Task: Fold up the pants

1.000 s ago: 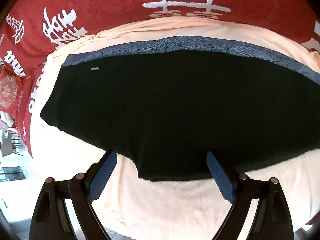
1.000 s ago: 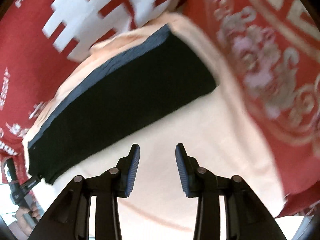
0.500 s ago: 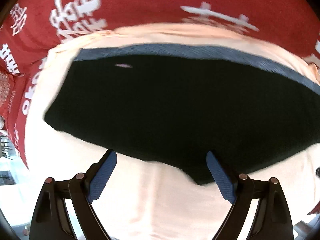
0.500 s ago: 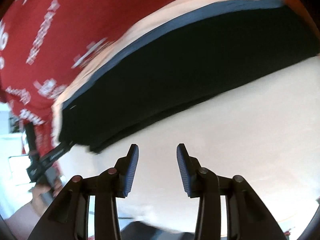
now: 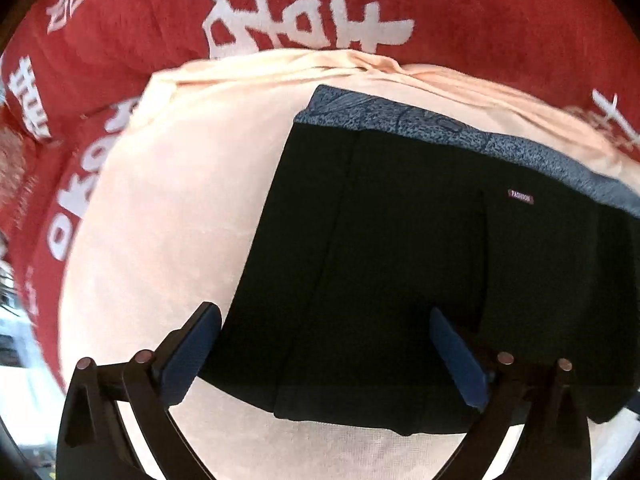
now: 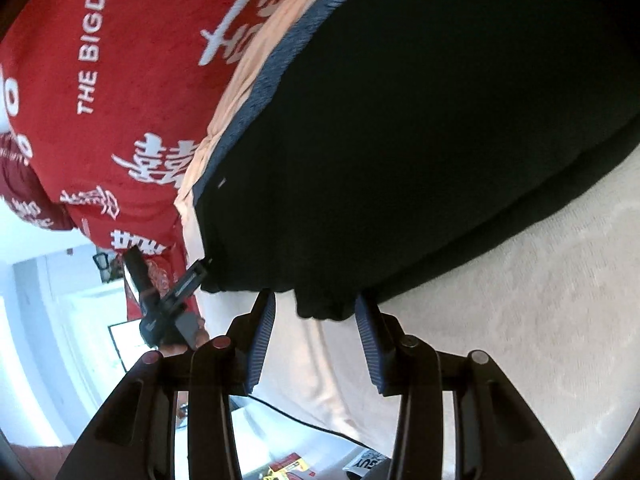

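Black pants with a blue-grey waistband and a small label lie flat on a peach cloth. My left gripper is open wide; the pants' near edge by the waist end lies between its blue fingers. In the right wrist view the pants fill the upper right. My right gripper is open, and a small black corner of the pants reaches in between its fingertips. The left gripper, held by a hand, touches the pants' edge just left of that corner.
A red blanket with white characters lies under the peach cloth and spreads behind and to the left. Past the bed's edge I see a bright room, a thin black cable and some printed items below.
Both views have swung towards the pants' waist end. The right gripper has come from bare peach cloth up to the pants' near corner, close to the left gripper. Both stay open.
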`<act>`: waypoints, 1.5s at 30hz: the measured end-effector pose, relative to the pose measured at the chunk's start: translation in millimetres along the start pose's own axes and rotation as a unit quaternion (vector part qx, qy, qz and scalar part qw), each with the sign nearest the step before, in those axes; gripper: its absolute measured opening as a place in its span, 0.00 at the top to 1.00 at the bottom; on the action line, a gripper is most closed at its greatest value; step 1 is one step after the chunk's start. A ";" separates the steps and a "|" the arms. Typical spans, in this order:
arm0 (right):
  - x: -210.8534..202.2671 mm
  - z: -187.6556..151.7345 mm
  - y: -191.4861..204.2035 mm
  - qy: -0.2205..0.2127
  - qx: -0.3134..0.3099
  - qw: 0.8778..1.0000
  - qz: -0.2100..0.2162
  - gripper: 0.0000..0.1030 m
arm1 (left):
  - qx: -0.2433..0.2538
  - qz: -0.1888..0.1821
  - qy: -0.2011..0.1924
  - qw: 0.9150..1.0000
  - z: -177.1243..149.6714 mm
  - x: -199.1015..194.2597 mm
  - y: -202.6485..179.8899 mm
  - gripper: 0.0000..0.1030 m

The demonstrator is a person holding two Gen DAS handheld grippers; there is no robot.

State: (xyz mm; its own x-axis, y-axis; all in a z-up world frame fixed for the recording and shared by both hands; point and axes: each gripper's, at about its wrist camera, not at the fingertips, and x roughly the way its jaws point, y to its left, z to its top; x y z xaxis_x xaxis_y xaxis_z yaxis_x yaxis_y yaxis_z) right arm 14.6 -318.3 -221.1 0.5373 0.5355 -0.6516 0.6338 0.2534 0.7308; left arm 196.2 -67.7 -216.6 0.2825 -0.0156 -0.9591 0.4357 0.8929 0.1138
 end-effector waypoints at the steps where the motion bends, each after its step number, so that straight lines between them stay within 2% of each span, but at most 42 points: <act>1: 2.3 2.3 -2.0 -0.001 0.006 1.000 0.002 0.56 | -0.004 -0.009 0.002 1.000 0.2 1.7 2.6 0.00; 4: 0.3 9.7 -6.2 0.001 0.025 1.000 0.010 0.56 | -0.004 -0.028 0.005 1.000 0.9 4.2 7.5 0.00; 5: 1.6 15.0 -3.1 0.003 0.033 0.999 0.008 0.67 | -0.002 -0.030 0.006 1.000 1.2 4.0 7.7 0.00; 6: -0.1 19.0 2.6 -0.002 0.026 1.000 -0.011 0.89 | 0.001 -0.033 0.007 0.999 2.4 4.8 9.1 0.00; 9: -11.5 19.0 27.3 -0.015 -0.025 0.999 -0.040 0.90 | 0.009 -0.037 0.014 0.999 4.9 4.9 10.3 0.00; 11: -18.6 7.2 32.0 -0.022 -0.050 0.996 -0.067 0.91 | 0.015 -0.040 0.011 0.999 5.5 4.5 10.7 0.00; 12: -18.8 2.9 27.1 -0.023 -0.049 0.996 -0.077 0.94 | 0.015 -0.043 0.009 0.999 5.2 4.9 11.6 0.00; 13: -16.3 -1.8 18.6 -0.023 -0.043 0.994 -0.094 0.94 | 0.014 -0.047 0.007 0.999 4.4 5.5 12.6 0.00; 15: -10.7 -7.0 -0.7 -0.018 -0.022 0.995 -0.100 0.94 | 0.013 -0.050 0.004 0.999 3.0 5.5 13.5 0.00; 17: -14.7 -8.7 -9.5 -0.021 0.003 0.997 -0.074 0.94 | 0.015 -0.046 0.005 0.999 3.4 4.2 12.2 0.00; 21: -36.4 -10.9 -3.3 -0.001 -0.025 0.993 -0.115 0.93 | 0.025 -0.011 0.009 1.000 5.5 -8.0 6.2 0.00; 23: -56.6 -10.1 -0.6 -0.008 -0.047 0.989 -0.142 0.89 | 0.034 0.003 -0.002 0.999 3.4 -25.5 -1.4 0.00; 26: -89.5 3.1 12.0 -0.043 -0.102 0.975 -0.191 0.86 | 0.048 0.000 -0.028 0.998 0.0 -58.6 -19.5 0.00; 30: -97.0 34.0 32.5 -0.075 -0.166 0.954 -0.239 0.86 | 0.072 -0.017 -0.058 0.996 -1.8 -84.3 -68.1 0.00; 33: -87.2 55.4 30.5 -0.073 -0.194 0.942 -0.264 0.86 | 0.108 -0.007 -0.083 0.991 0.0 -87.0 -106.8 0.00; 35: -71.5 58.2 15.5 -0.039 -0.188 0.935 -0.298 0.87 | 0.120 -0.007 -0.087 0.989 -0.7 -87.7 -120.5 0.00; 36: -67.9 55.4 7.8 -0.032 -0.179 0.936 -0.300 0.86 | 0.118 0.000 -0.086 0.989 0.9 -85.5 -123.1 0.00; 37: -74.0 48.5 4.7 -0.054 -0.181 0.940 -0.285 0.87 | 0.109 0.012 -0.079 0.991 1.8 -82.7 -121.2 0.00; 38: -77.3 43.4 3.7 -0.052 -0.184 0.940 -0.282 0.87 | 0.097 0.021 -0.069 0.993 3.6 -79.4 -112.3 0.00; 41: -85.1 32.0 -3.2 -0.025 -0.174 0.944 -0.280 0.86 | 0.066 0.031 -0.059 0.996 3.3 -82.9 -82.3 0.00; 43: -88.9 27.7 -8.3 -0.016 -0.157 0.947 -0.280 0.86 | 0.077 0.034 -0.059 0.995 -0.9 -89.3 -76.3 0.00; 45: -102.7 26.8 -6.7 -0.038 -0.161 0.947 -0.276 0.86 | 0.092 0.017 -0.055 0.994 -5.0 -93.1 -84.1 0.00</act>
State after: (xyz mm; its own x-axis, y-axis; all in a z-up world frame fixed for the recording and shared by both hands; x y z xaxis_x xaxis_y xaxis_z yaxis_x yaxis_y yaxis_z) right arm -29.9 -396.5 -164.5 0.2205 0.1930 -0.9561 0.6334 0.7171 0.2908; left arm 129.0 -139.2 -138.1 0.3873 -0.0443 -0.9209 0.5694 0.7971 0.2011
